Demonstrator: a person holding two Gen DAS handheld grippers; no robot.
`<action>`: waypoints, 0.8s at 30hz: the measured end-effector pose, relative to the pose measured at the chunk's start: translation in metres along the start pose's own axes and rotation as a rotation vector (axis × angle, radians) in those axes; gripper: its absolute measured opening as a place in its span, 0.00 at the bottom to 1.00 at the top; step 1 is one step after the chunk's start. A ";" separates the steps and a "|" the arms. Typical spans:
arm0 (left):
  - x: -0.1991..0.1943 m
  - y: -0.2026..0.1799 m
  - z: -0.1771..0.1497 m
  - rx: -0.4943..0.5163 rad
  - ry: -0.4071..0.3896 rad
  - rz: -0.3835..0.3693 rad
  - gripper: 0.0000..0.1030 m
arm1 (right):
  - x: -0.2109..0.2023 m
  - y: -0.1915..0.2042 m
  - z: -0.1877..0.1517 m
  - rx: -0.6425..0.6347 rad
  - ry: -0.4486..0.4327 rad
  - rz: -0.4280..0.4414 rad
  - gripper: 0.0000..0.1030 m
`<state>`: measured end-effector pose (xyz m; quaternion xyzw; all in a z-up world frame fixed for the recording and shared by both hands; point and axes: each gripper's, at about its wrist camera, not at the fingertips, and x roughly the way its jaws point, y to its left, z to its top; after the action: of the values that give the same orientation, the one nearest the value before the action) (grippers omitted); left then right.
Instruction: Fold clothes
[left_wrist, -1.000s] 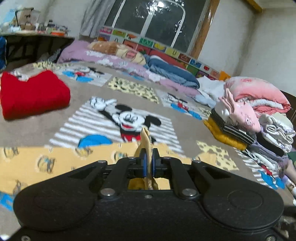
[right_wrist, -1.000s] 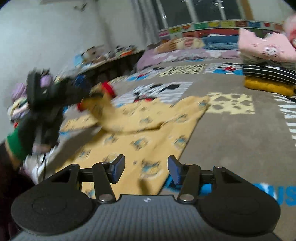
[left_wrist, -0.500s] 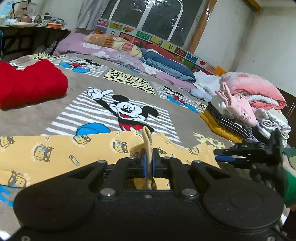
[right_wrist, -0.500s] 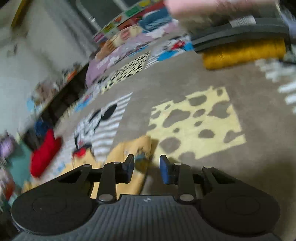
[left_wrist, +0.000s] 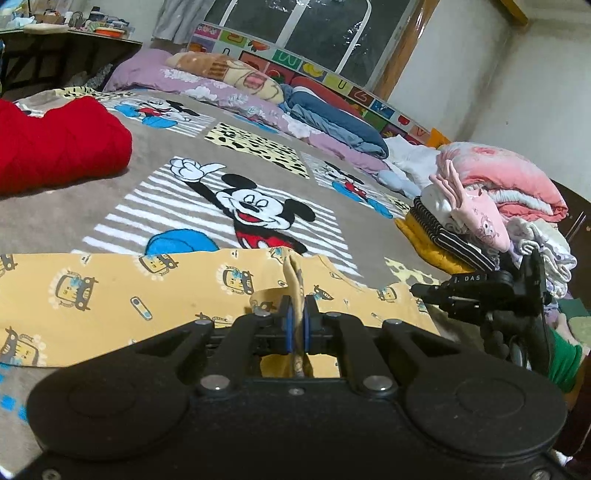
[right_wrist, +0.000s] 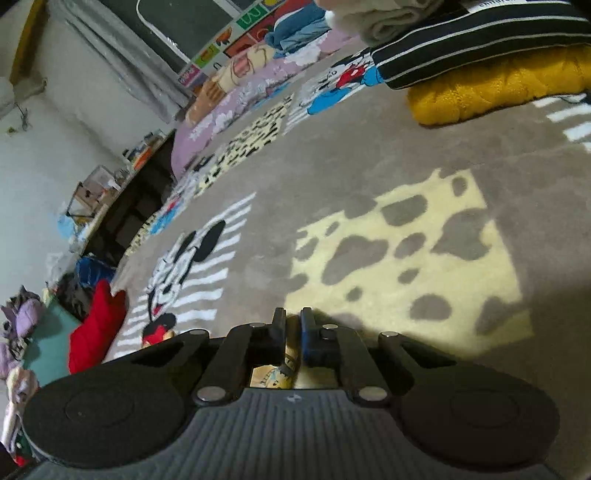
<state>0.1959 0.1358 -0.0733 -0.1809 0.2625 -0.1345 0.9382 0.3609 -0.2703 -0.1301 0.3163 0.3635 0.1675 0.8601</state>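
A yellow garment (left_wrist: 110, 295) printed with cartoon cars lies spread flat on the Mickey Mouse blanket (left_wrist: 258, 210). My left gripper (left_wrist: 297, 306) is shut on a raised pinch of its near edge, and the fabric stands up between the blue pads. In the left wrist view my right gripper (left_wrist: 419, 291), held by a hand in a green cuff, reaches the garment's right corner. In the right wrist view, the right gripper (right_wrist: 293, 317) is low over the blanket. Its jaws are closing to a narrow gap with a bit of the yellow garment (right_wrist: 273, 374) between them.
A folded red garment (left_wrist: 55, 147) lies at the far left. A stack of folded clothes (left_wrist: 480, 206) rises at the right, with a mustard piece (right_wrist: 498, 85) at its base. Bedding (left_wrist: 258, 96) lines the wall under the window. A cluttered table (left_wrist: 74, 37) stands at the back left.
My right gripper swept from over the garment's middle to its right corner, rolled, and narrowed its jaws from wide apart to nearly together. The left gripper kept its hold and stayed put.
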 end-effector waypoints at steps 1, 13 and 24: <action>0.000 0.000 0.000 -0.002 0.000 -0.001 0.04 | -0.001 -0.002 -0.001 0.009 0.000 0.007 0.13; 0.002 0.005 -0.001 -0.029 0.012 -0.011 0.04 | 0.007 0.027 0.004 -0.266 0.035 -0.082 0.10; -0.003 0.014 0.001 -0.098 0.013 -0.010 0.04 | -0.039 0.063 -0.052 -0.534 0.013 -0.043 0.16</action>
<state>0.1961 0.1492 -0.0769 -0.2269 0.2740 -0.1276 0.9258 0.2925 -0.2218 -0.0963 0.0692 0.3186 0.2410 0.9141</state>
